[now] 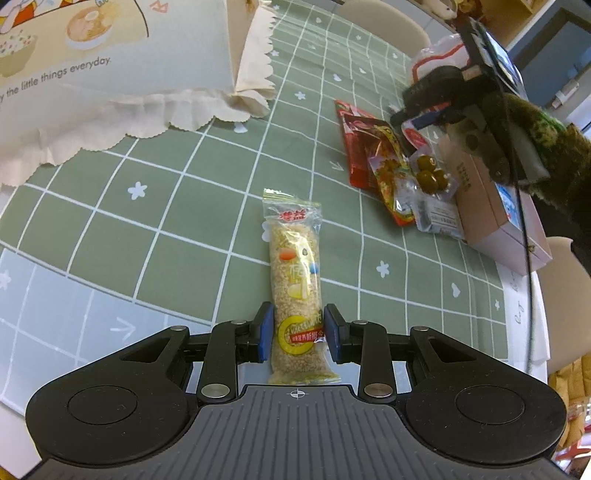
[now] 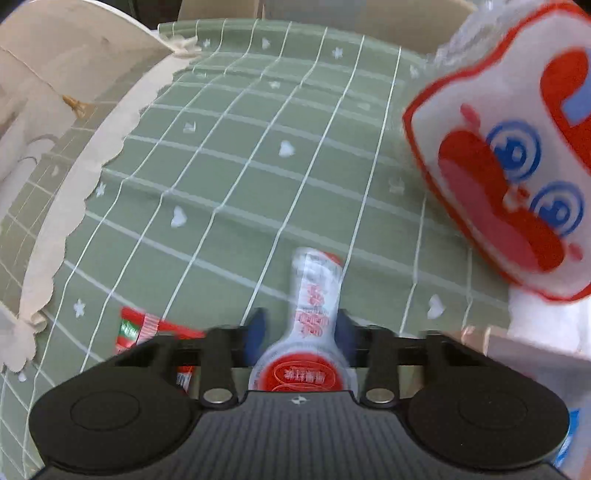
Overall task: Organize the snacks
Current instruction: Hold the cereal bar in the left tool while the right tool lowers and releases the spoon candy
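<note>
Mid-task: left gripper (image 1: 298, 334) jaws bracket the grain bar (image 1: 295, 284), not yet clamped; right gripper (image 2: 301, 332) jaws grip a sausage stick (image 2: 314, 291); snack pile (image 1: 402, 173) remains.

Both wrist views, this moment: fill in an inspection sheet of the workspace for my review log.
Surface: green grid tablecloth, white flower marks.
Job's things: grain bar flat on the cloth; white-red packet; snack pile beside a pink box; big mascot bag.
Clutter: cream scalloped-edge bag at the far left.
Grippers: left gripper pads flank the bar, gaps visible; right gripper shut on the packet, blurred.
Cables: black cable over the box.
Surroundings: chair back behind the table.
</note>
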A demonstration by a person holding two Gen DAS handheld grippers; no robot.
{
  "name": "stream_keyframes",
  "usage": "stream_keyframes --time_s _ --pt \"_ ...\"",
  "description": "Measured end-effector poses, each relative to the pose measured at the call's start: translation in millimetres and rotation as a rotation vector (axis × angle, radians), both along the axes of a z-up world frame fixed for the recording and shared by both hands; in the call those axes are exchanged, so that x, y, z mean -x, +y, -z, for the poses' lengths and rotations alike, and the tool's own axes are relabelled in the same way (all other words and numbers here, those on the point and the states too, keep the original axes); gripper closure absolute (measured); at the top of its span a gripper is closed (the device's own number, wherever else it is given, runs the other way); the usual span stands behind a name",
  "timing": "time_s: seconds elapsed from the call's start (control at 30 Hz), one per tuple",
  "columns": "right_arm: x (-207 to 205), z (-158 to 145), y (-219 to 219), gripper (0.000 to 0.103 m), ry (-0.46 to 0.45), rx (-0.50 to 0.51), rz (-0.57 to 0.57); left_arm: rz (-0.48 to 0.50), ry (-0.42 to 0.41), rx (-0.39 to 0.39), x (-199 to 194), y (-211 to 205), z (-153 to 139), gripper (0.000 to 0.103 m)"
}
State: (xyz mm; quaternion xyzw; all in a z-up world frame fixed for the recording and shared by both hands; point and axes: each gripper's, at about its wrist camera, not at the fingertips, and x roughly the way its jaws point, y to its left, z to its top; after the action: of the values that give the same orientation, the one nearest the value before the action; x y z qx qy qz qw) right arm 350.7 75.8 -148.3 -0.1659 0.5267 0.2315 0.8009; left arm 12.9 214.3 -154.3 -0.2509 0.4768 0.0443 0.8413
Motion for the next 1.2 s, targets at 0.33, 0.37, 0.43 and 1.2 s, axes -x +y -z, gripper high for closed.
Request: stream_keyframes --time_s 0.33,0.37,0.43,1.2 --pt "109 -22 -59 0.079 0.207 -0.209 -0.144 0.065 -0.007 0.006 -14 -23 0 0.069" --pt "119 -23 -66 0.079 0.223 -0.223 -0.15 0.075 -0.007 0.0 -15 -27 0 0.069" --pt "141 -25 -79 0.079 0.244 -0.246 -0.157 0.099 -0.008 -0.002 -19 -36 -2 0.069" --pt "281 -43 -205 0.026 -0.128 -0.311 -0.236 0.159 0.015 -0.13 -36 -88 -5 0.068"
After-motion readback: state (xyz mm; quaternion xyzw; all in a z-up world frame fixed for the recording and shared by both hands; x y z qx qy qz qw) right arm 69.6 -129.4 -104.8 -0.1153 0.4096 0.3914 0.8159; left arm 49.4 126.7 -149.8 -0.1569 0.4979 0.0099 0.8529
